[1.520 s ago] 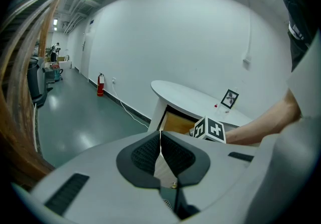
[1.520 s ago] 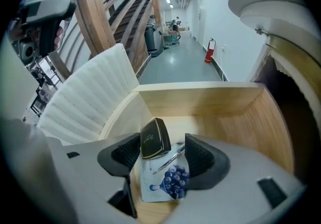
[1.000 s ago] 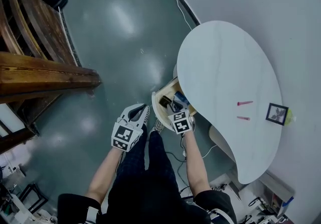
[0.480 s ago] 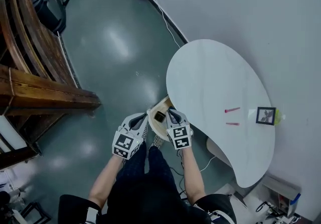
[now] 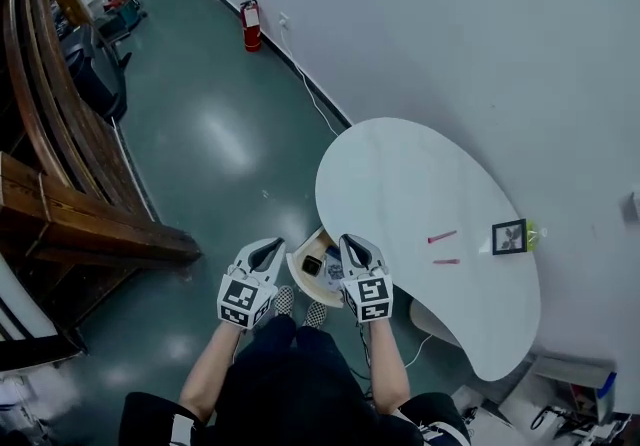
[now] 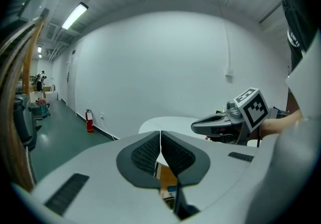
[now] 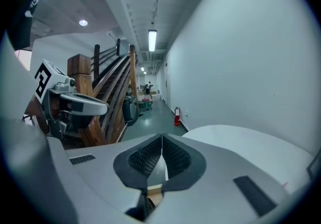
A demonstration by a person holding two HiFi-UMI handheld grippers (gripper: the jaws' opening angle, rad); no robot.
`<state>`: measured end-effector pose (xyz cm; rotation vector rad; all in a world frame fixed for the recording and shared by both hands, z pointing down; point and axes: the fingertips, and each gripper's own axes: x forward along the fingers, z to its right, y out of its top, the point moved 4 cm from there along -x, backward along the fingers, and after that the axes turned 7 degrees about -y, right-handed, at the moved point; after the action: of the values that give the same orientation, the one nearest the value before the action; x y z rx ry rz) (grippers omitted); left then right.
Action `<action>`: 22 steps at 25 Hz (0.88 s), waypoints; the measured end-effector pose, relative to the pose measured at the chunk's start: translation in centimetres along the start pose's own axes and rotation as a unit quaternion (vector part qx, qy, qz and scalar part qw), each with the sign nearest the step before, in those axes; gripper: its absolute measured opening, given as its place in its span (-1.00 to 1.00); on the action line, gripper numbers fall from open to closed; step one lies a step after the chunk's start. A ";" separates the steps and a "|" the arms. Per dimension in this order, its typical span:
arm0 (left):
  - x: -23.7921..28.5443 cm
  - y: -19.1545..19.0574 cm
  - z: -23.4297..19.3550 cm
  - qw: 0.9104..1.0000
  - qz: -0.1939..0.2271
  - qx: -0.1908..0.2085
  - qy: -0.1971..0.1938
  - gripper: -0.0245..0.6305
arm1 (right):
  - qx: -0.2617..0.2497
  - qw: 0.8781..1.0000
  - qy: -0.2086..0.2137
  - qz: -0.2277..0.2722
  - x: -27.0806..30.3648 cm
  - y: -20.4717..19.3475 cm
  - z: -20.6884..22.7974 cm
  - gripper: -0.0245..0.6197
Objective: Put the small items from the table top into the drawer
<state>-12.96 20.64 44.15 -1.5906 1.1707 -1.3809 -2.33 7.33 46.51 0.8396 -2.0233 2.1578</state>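
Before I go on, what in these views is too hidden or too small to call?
- In the drawer, head view: a dark item and a blue item, too small to name; the right gripper overlaps its edge.
- The two pink items on the table: too small to identify.
- The framed picture: image unreadable; the yellow-green thing behind it is mostly hidden.
- Both gripper views: the shut jaws block most of the drawer.

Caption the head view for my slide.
Left gripper and right gripper shut by open drawer; two pink items, framed picture on table.
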 end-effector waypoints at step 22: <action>-0.5 6.8 -0.3 0.997 0.054 0.056 -0.015 -0.86 | 0.014 0.996 -0.046 0.075 -4.0 5.2 2.1 -0.82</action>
<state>-14.47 18.89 37.72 -1.4452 1.1243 -1.3249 -0.32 5.95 40.04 0.8287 -2.1707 2.2706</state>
